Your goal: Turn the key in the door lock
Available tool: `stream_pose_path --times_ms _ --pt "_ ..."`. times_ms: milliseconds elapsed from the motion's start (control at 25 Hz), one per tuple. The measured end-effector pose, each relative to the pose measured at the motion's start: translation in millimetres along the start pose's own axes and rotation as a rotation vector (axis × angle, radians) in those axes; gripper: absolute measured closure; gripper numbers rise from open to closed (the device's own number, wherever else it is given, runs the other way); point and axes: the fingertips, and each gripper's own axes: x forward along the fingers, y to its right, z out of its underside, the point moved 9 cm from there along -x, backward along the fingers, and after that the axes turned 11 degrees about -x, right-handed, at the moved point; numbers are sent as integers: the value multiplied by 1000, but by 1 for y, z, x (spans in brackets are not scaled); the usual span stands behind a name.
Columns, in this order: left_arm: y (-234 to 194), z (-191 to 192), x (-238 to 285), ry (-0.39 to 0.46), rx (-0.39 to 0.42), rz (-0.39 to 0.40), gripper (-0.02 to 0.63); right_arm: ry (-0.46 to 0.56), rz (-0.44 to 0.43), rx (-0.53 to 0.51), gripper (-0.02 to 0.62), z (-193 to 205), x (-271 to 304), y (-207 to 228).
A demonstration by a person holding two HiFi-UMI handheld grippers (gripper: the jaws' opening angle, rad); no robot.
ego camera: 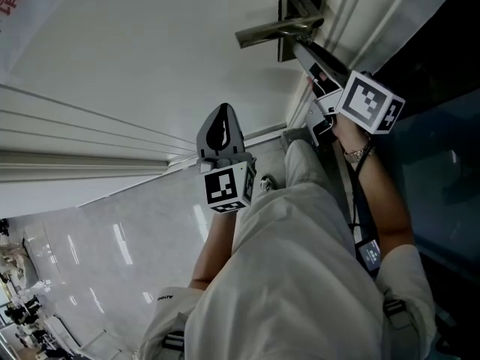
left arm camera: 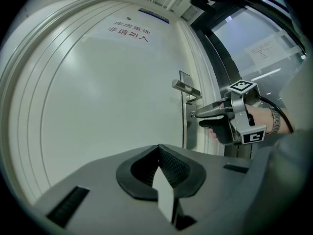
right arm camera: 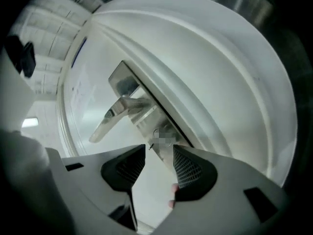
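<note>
1. Only in the right gripper view do we see the right gripper released, with the door lock just ahead between its tips.
2. Only in the left gripper view do we see the left gripper clenched, with the door lock well ahead.

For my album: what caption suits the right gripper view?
Open right claw facing the lock plate below the lever handle of a white door.

The head view looks steeply down from above the person, along the door, and takes in the left gripper, the right gripper and the door handle. The left gripper view stands back, facing the door level, with the right gripper at its right. The right gripper view sits close against the lock plate (all three views share the door handle).
</note>
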Motion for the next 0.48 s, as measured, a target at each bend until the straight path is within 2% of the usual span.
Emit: stream_pose_path --times_ms 80,360,400,480 --pt "3 1 1 0 3 6 600 -23 65 -274 433 -2 -6 -6" --pt "8 0 1 -2 8 22 600 -141 318 -1372 428 7 -3 -46" --pt "8 0 1 -1 8 22 600 -161 340 -1475 428 10 0 -48" --pt "7 0 1 0 6 18 600 -193 351 -1582 428 14 3 -49"
